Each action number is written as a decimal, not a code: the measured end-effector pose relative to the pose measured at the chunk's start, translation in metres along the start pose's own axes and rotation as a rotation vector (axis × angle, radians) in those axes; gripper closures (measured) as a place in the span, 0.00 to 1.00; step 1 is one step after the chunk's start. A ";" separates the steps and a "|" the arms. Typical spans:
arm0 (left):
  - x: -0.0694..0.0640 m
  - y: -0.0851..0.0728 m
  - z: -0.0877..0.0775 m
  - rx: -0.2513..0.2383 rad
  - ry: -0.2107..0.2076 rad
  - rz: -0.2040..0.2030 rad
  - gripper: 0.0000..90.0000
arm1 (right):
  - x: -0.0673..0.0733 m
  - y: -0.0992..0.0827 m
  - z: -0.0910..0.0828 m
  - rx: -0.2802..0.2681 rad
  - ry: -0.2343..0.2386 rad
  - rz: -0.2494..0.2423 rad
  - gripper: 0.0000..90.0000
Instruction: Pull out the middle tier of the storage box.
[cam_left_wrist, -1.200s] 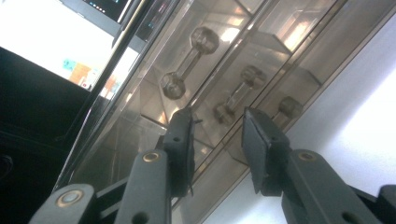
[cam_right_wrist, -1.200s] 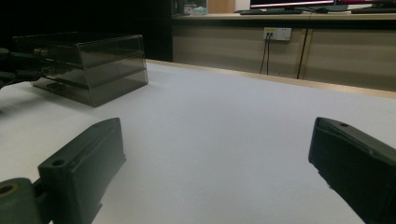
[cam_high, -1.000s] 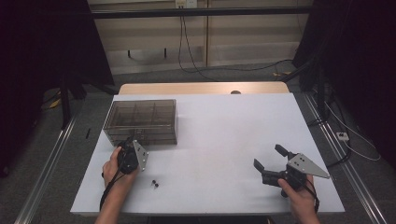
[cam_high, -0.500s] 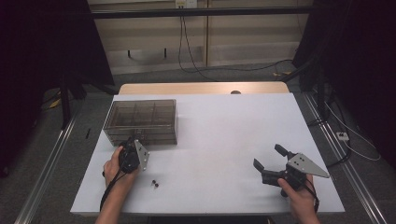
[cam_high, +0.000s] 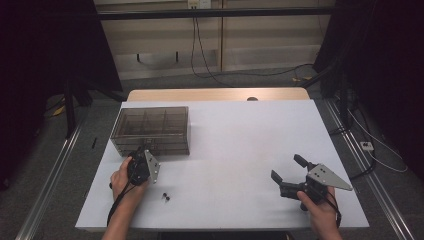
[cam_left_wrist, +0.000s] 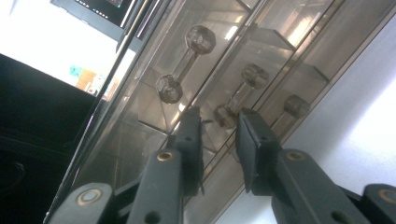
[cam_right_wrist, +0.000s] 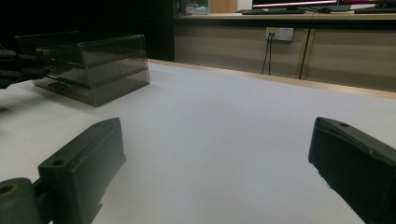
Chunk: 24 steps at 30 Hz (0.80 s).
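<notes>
Left gripper (cam_left_wrist: 218, 140) at drawer box (cam_high: 151, 129) front, fingers narrowly spread around drawer knob (cam_left_wrist: 225, 116). Right gripper (cam_high: 290, 174) fingers spread wide above white surface (cam_high: 235, 150), holding nothing.

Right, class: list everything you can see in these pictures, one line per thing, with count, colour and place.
Table: one, white top with a wooden far edge, centre of the high view.
Drawer box: one, smoky clear plastic, far left of the table.
Drawer handles: three, clear bars with round knobs, on the box front in the left gripper view.
Small objects: two, black, near edge, right of the left hand.
Left gripper: one, black, jaws slightly apart at a handle.
Right gripper: one, black, jaws wide apart, near right of the table.
Hands: two, each holding a gripper.
</notes>
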<state>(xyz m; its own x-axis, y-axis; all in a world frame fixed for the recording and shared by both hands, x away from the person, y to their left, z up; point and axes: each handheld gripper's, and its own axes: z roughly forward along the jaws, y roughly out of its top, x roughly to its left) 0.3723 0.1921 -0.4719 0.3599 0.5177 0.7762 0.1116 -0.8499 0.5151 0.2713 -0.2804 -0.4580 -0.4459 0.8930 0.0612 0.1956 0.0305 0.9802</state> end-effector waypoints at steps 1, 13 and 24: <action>0.000 0.000 0.000 0.003 0.003 0.006 0.82 | 0.000 0.000 0.000 0.000 0.000 0.000 0.03; -0.001 0.000 0.001 0.004 -0.006 0.032 0.88 | 0.000 0.000 0.000 -0.002 0.004 -0.002 0.03; -0.001 0.001 0.001 0.012 -0.002 0.061 0.88 | 0.000 0.000 0.000 -0.001 0.003 -0.004 0.03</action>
<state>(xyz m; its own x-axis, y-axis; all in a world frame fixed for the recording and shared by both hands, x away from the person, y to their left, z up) 0.3728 0.1911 -0.4722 0.3685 0.4643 0.8054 0.1001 -0.8811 0.4622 0.2716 -0.2805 -0.4577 -0.4495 0.8914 0.0581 0.1927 0.0332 0.9807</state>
